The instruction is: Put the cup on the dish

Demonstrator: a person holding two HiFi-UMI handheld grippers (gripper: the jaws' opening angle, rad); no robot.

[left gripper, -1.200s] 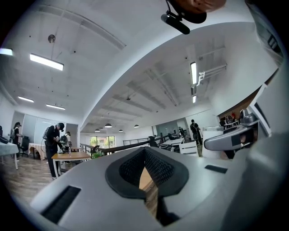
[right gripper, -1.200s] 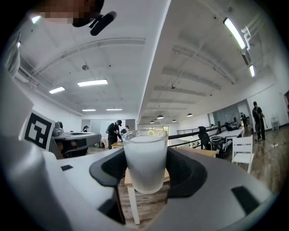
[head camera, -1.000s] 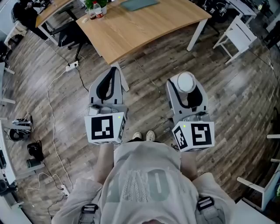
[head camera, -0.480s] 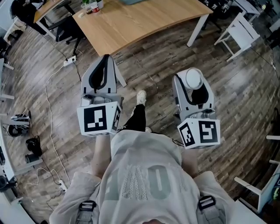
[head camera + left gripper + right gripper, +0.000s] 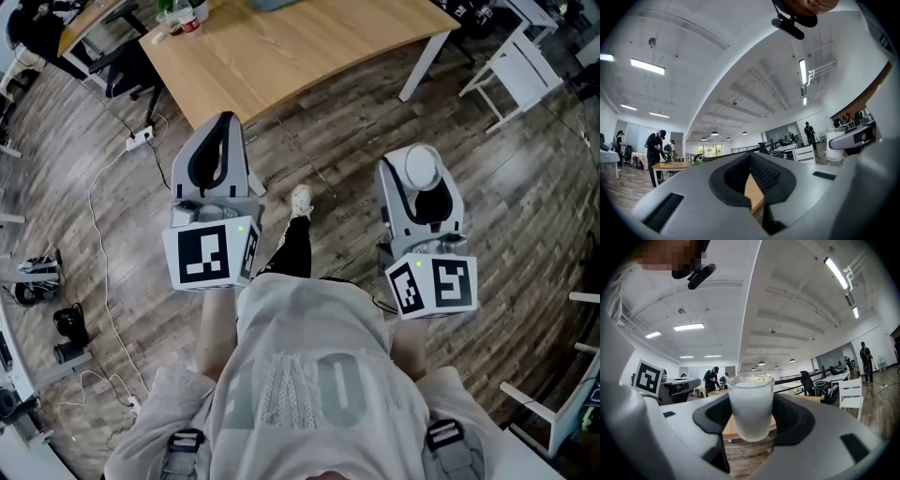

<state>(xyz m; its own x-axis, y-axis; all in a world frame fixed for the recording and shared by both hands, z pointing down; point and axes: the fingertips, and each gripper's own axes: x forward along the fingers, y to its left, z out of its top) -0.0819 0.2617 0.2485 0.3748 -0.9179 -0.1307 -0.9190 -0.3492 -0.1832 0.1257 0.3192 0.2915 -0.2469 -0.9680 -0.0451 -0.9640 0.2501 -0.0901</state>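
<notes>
Right tool (image 5: 419, 173) pinches the frosted translucent plastic cup (image 5: 751, 406) upright, seemingly for carrying; left tool (image 5: 221, 131), pressed together, holds nothing.

Operator wore a light grey top (image 5: 309, 375) with pale chest lettering, dark trousers (image 5: 292, 251) and a white shoe (image 5: 301, 199); left gripper (image 5: 225, 127) and right gripper (image 5: 421, 164) were grey shells, black-lined jaws, each bearing a black-and-white marker cube (image 5: 211, 255).

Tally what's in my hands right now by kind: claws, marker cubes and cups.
Claws: 2, the left claw and the right claw
Marker cubes: 2, the left cube and the right cube
Cups: 1, the cup in the right claw
Total: 5
</notes>
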